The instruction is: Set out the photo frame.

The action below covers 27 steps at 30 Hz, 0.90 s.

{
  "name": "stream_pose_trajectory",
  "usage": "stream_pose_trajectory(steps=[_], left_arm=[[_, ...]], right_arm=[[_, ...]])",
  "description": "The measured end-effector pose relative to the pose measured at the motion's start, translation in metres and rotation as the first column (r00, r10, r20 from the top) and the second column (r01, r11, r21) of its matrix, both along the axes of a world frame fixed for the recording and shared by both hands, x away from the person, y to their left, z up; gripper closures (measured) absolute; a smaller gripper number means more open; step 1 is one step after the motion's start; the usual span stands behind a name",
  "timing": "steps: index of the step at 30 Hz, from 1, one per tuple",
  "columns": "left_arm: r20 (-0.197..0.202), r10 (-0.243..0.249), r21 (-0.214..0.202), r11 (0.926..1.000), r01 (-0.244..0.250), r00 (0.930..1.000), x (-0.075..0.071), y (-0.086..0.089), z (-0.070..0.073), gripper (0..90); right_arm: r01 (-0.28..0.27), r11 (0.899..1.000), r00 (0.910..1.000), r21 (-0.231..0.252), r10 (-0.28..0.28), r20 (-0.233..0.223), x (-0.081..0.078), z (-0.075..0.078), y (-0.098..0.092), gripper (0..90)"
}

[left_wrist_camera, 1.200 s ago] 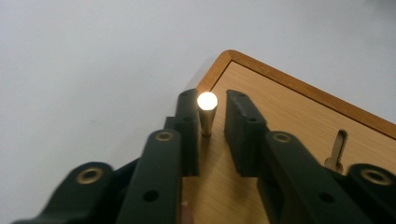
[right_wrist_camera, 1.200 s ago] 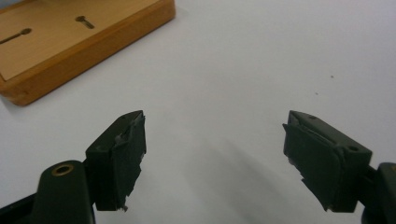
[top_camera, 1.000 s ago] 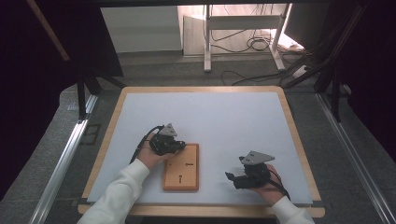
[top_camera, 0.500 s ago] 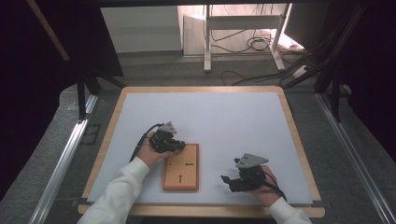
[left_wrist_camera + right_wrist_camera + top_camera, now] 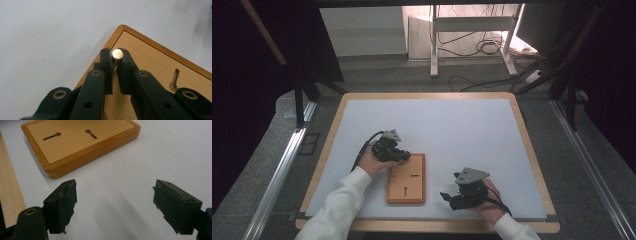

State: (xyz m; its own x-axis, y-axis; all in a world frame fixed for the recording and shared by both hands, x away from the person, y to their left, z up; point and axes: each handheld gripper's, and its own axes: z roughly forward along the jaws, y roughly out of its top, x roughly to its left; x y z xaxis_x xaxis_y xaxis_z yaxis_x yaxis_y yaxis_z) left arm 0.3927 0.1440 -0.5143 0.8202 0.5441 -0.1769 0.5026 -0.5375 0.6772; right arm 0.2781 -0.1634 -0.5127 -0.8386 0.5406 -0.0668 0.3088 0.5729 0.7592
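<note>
Left gripper view: the left gripper (image 5: 114,66) pinches a round-headed pin (image 5: 117,54) over the board (image 5: 155,67) corner; the right gripper (image 5: 113,205) gapes, holding nothing.

Lab-type recording bench. White mat (image 5: 452,130) on wood-rimmed table (image 5: 532,165), dark curtains either side, metal rails (image 5: 277,175) along the floor, loose cables (image 5: 472,47) round a stand leg (image 5: 433,40) at the back, grey carpet. Wood rim strip left of right gripper's jaws.
</note>
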Motion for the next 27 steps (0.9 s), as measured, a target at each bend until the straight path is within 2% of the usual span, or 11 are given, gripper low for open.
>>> stream_pose_trajectory(steps=[4, 10, 15, 21, 27], left_arm=[[-0.013, -0.003, -0.002, 1.0000, 0.003, 0.9999, 0.002, 0.001, 0.000, 84.2], [-0.032, -0.007, 0.004, 1.0000, 0.007, 0.9995, 0.007, 0.001, 0.002, 84.5], [-0.048, -0.017, -0.008, 0.9998, 0.016, 0.9987, 0.009, 0.002, 0.001, 84.4], [-0.072, -0.026, -0.025, 0.9994, 0.024, 0.9971, 0.013, 0.004, 0.001, 84.3], [-0.072, -0.028, -0.019, 0.9995, 0.027, 0.9970, 0.013, 0.004, 0.001, 84.3]], right_arm=[[-0.023, 1.000, 0.9996, -0.010, 0.023, 0.014, -0.004, 0.001, 0.010, 17.3], [-0.059, 0.997, 0.9973, -0.055, 0.061, 0.041, -0.008, 0.000, 0.027, 14.9], [-0.074, 0.989, 0.9930, -0.125, 0.085, 0.082, -0.012, -0.005, 0.048, 10.9], [-0.085, 0.984, 0.9886, -0.158, 0.103, 0.110, -0.015, -0.006, 0.060, 9.3], [-0.113, 0.971, 0.9793, -0.213, 0.145, 0.141, -0.020, -0.011, 0.080, 7.6]])
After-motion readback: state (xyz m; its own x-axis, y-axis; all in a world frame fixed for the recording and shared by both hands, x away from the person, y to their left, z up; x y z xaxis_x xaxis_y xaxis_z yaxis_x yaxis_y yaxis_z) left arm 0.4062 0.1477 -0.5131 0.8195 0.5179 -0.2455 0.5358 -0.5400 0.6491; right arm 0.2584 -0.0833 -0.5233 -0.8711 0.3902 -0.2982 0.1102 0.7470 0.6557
